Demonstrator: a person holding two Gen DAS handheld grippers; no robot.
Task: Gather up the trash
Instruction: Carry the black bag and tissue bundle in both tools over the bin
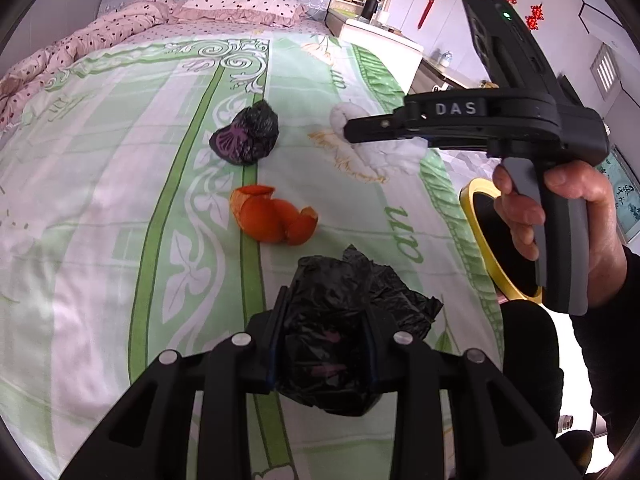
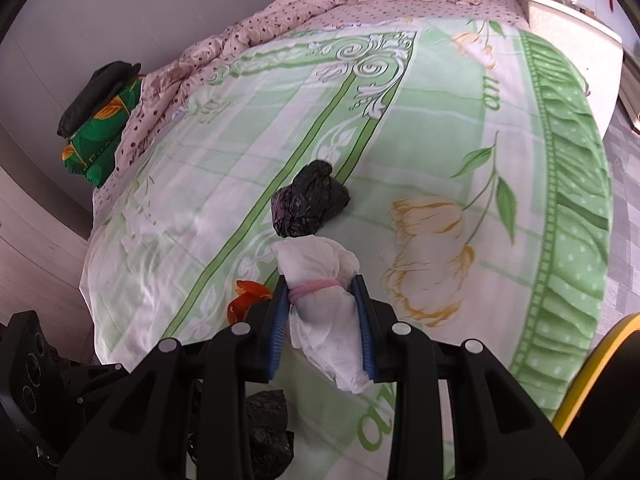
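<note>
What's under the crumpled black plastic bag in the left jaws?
The crumpled black plastic bag hangs over the green floral bedsheet. Only sheet shows around it; the patch directly beneath is covered.

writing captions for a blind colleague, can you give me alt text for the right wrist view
The right gripper is shut on a white tissue bundle tied with a pink band, held above a green floral bedsheet. Beyond it on the sheet lies a crumpled black bag, with orange peel at the left.
</note>
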